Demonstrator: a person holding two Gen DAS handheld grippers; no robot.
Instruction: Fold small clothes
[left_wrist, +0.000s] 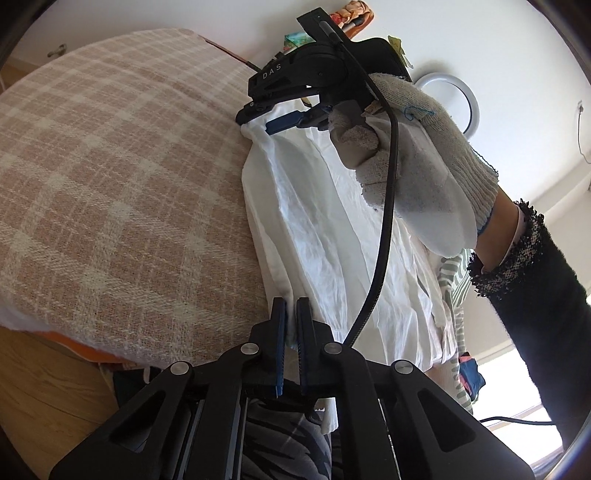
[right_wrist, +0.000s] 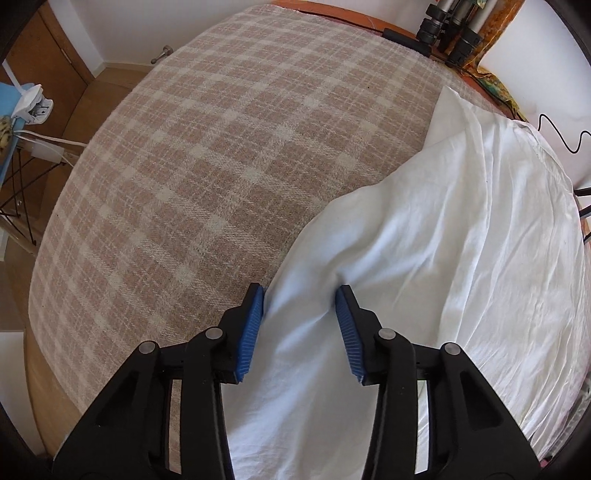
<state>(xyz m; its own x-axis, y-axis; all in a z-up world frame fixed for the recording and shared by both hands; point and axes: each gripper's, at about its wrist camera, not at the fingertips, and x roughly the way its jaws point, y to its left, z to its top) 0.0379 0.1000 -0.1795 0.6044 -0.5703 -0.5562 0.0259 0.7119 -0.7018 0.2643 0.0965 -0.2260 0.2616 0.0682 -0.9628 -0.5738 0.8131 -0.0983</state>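
Note:
A white garment (left_wrist: 321, 229) lies along the right side of a pink-and-cream plaid blanket (left_wrist: 122, 166). My left gripper (left_wrist: 291, 306) is shut on the garment's near edge. In the left wrist view my right gripper (left_wrist: 258, 118), held by a gloved hand (left_wrist: 413, 147), sits at the garment's far end. In the right wrist view the right gripper (right_wrist: 301, 299) is open, its blue pads (right_wrist: 253, 325) on either side of a raised fold of the white garment (right_wrist: 424, 258) on the blanket (right_wrist: 184, 166).
A striped cloth (left_wrist: 456, 280) hangs at the garment's right. Wooden floor (left_wrist: 44, 387) lies below the blanket's edge. Black tripod legs (right_wrist: 450, 26) and a cable (right_wrist: 561, 136) stand at the far right. A power strip (right_wrist: 48, 151) lies on the left.

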